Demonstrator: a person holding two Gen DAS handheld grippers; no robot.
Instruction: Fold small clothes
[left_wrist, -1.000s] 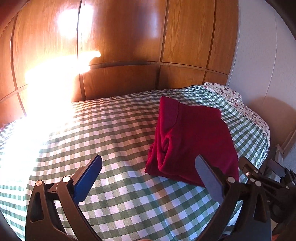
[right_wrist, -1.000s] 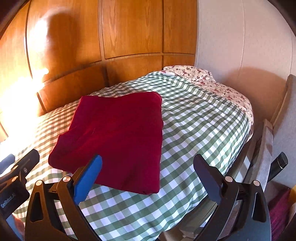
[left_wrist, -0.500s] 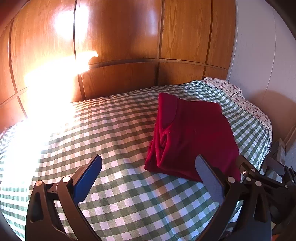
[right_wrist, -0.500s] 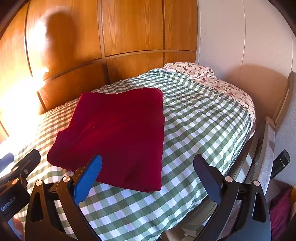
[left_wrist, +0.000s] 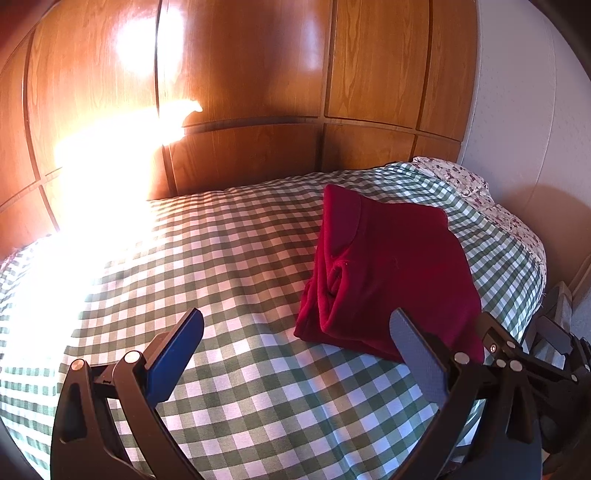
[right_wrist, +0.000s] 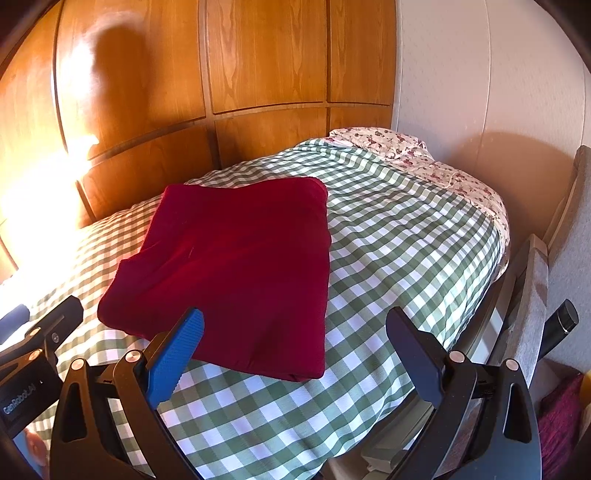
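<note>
Garment (right_wrist: 236, 273): a dark red, soft piece already folded into a thick rectangle, lying on the bed (right_wrist: 399, 236) towards its right edge and near corner. Both hand-held grippers hang above the near edge of the bed with nothing in them. The right hand-held gripper (right_wrist: 295, 332) has its fingers spread wide, and the garment's near edge sits just ahead of and partly behind its blue left finger. The left hand-held gripper (left_wrist: 297, 334) is likewise spread wide, and from it the garment (left_wrist: 391, 273) lies ahead and to the right, its near left corner falling between the two fingers; neither touches the cloth.

The fabric looks like a plush or fleece knit, so it should be light, limp and a little grippy against the checked bedcover rather than slippery. It will sag and come unfolded if lifted by one point. The left side shows the loose layered edges and a puckered fold, while the right and far sides look like clean closed folds. A sound hold would probably be one pinch at each near corner, taking all layers at once, or at the two ends of the closed fold if it is to be doubled over again.
</note>
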